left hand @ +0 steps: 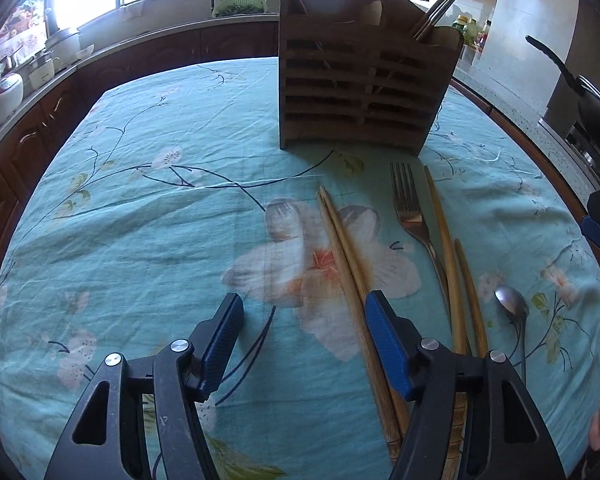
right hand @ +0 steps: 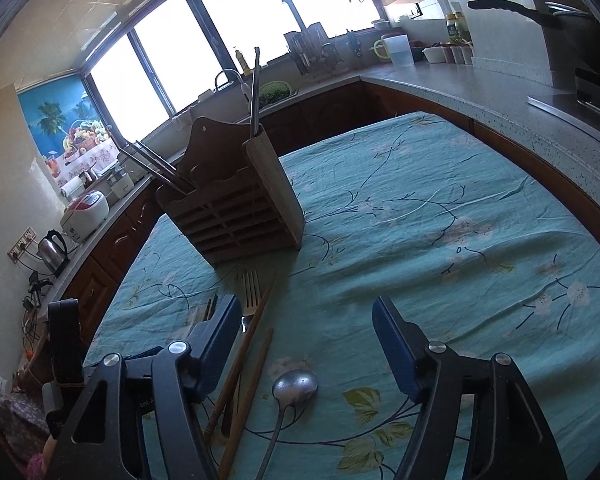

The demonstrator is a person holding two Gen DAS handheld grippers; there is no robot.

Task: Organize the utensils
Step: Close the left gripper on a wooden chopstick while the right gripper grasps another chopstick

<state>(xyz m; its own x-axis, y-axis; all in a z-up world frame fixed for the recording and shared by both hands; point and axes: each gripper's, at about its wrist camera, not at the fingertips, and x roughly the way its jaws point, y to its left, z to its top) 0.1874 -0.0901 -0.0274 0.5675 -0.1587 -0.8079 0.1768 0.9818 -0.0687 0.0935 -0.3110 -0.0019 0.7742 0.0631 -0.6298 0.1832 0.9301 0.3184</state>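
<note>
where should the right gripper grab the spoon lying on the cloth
Probably the thin handle, just behind the bowl of the spoon. The spoon lies flat on the tablecloth, its handle running back toward the right gripper, whose open jaws straddle it. Come from above, pads either side; the wooden chopstick lies close alongside.

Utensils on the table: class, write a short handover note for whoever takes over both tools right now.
Left tool: open, empty, low over the tablecloth, beside the chopstick pair.
Right tool: open, empty, around the spoon, not gripping it.
Wooden holder: upright, already holding some chopsticks.
Left to do: the pair, fork, two loose chopsticks and spoon all lie flat; each must go into the holder.
</note>
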